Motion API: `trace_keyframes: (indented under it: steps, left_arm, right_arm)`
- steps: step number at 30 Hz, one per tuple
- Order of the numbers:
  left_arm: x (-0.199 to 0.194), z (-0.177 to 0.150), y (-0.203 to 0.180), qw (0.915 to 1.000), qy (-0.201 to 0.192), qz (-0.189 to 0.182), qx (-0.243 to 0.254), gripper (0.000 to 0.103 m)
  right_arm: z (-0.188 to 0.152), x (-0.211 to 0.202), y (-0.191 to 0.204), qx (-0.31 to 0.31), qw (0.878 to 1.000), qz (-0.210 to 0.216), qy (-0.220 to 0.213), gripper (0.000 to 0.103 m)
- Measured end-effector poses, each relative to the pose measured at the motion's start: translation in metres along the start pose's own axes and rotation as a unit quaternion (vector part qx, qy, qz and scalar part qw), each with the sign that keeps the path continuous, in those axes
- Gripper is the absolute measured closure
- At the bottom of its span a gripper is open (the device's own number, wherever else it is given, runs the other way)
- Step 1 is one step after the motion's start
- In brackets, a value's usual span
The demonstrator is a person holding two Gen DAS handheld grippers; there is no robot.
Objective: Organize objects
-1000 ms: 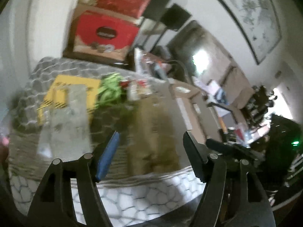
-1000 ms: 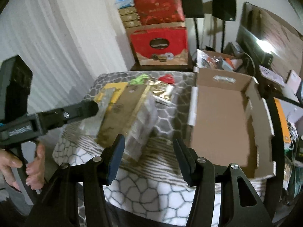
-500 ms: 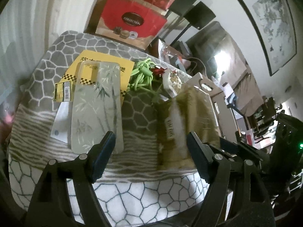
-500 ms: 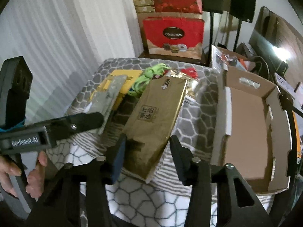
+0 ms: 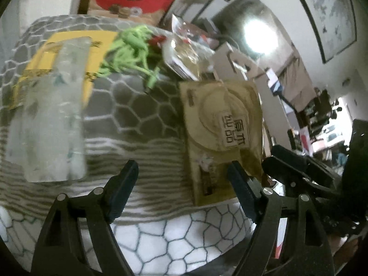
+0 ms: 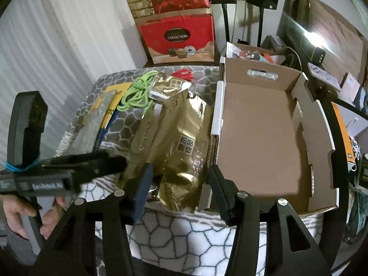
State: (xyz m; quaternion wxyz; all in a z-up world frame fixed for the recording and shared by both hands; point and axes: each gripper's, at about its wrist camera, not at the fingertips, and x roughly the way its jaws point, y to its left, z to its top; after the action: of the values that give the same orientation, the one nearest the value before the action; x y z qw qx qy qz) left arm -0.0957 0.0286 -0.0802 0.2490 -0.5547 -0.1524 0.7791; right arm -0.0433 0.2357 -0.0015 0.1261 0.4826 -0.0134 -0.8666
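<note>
A large gold foil bag lies on the patterned tablecloth beside an open cardboard box. My right gripper is open, its fingers on either side of the bag's near end, not closed on it. My left gripper is open and empty above the cloth, just left of the gold bag. A green cable, a small gold packet, a red cable, a clear bamboo-print sleeve and a yellow packet lie farther back.
The cardboard box holds nothing and fills the table's right side. Red gift boxes stand behind the table by a white curtain. The left gripper's body crosses the lower left of the right wrist view. Clutter lies to the right.
The gold bag has come down from its raised tilt and now lies on the cloth beside the box. My right gripper's fingers have spread wider around it. The left gripper has moved closer to the table.
</note>
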Motion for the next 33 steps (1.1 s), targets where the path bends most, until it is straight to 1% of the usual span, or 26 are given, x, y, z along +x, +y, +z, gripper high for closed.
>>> trace_keyframes:
  steps: [1,3,5,6,7,8,11,13,17,21,23,24,25,26,28,30,31,32,33]
  left_arm:
    - [0.004,0.0,-0.002,1.0,0.004,0.004,0.002,0.029]
    - [0.007,0.0,-0.002,1.0,0.007,0.001,0.001,0.039]
    - [0.009,0.001,0.0,0.9998,0.011,-0.013,-0.006,0.061]
    - [0.009,0.002,0.001,0.9997,0.011,-0.018,-0.008,0.067]
    - [0.008,0.003,0.0,0.9997,0.009,-0.022,-0.009,0.08]
    - [0.006,0.004,-0.001,0.9996,0.007,-0.028,-0.008,0.088]
    - [0.002,0.005,-0.006,0.9998,-0.003,-0.02,0.001,0.095]
    - [-0.003,0.004,-0.007,0.9997,-0.01,-0.021,0.001,0.097]
    - [-0.012,0.003,-0.009,0.9994,-0.02,-0.028,0.0,0.099]
    - [-0.019,0.003,-0.008,0.9995,-0.023,-0.024,-0.001,0.099]
    - [-0.019,0.005,-0.006,0.9997,-0.019,-0.014,-0.003,0.096]
    - [-0.018,0.005,-0.006,0.9998,-0.018,-0.006,-0.003,0.093]
    - [-0.017,0.004,-0.004,0.9998,-0.019,0.004,-0.006,0.087]
    - [-0.015,0.006,-0.002,0.9997,-0.02,0.014,-0.009,0.075]
    - [-0.013,0.005,-0.002,0.9996,-0.018,0.022,-0.004,0.058]
    - [-0.006,0.003,-0.005,0.9997,-0.01,0.024,0.003,0.058]
    - [-0.003,0.003,-0.005,0.9996,-0.005,0.026,0.005,0.06]
    - [0.001,0.003,-0.005,0.9997,-0.001,0.025,0.004,0.07]
    - [0.004,0.003,-0.004,0.9998,0.003,0.017,0.002,0.075]
  right_arm:
    - [0.0,0.001,0.001,-0.001,1.0,0.0,-0.001,0.051]
    - [-0.001,0.0,0.001,-0.001,1.0,0.001,-0.005,0.051]
    - [-0.002,-0.002,-0.002,0.003,1.0,0.006,-0.008,0.051]
    - [-0.002,-0.005,-0.005,0.006,1.0,0.007,-0.01,0.051]
    - [-0.002,-0.007,-0.006,0.007,1.0,0.005,-0.012,0.051]
    - [-0.001,-0.01,-0.01,0.009,1.0,0.002,-0.015,0.05]
    - [0.002,-0.023,-0.028,0.017,0.999,-0.026,-0.027,0.045]
    - [0.004,-0.03,-0.043,0.024,0.998,-0.057,-0.033,0.043]
    - [0.008,-0.037,-0.084,0.053,0.993,-0.104,-0.033,0.043]
    - [0.012,-0.035,-0.117,0.068,0.987,-0.143,-0.031,0.043]
    - [0.015,-0.032,-0.131,0.071,0.984,-0.163,-0.03,0.043]
    - [0.016,-0.03,-0.139,0.074,0.983,-0.168,-0.028,0.043]
    - [0.018,-0.027,-0.147,0.078,0.982,-0.173,-0.025,0.043]
    - [0.02,-0.026,-0.154,0.081,0.981,-0.176,-0.023,0.043]
    - [0.026,-0.017,-0.165,0.085,0.98,-0.18,-0.014,0.043]
    - [0.028,-0.008,-0.173,0.088,0.98,-0.176,-0.003,0.043]
    - [0.029,-0.004,-0.176,0.089,0.981,-0.17,0.003,0.043]
    - [0.029,0.001,-0.18,0.091,0.981,-0.169,0.011,0.043]
    - [0.029,0.004,-0.181,0.089,0.981,-0.17,0.015,0.045]
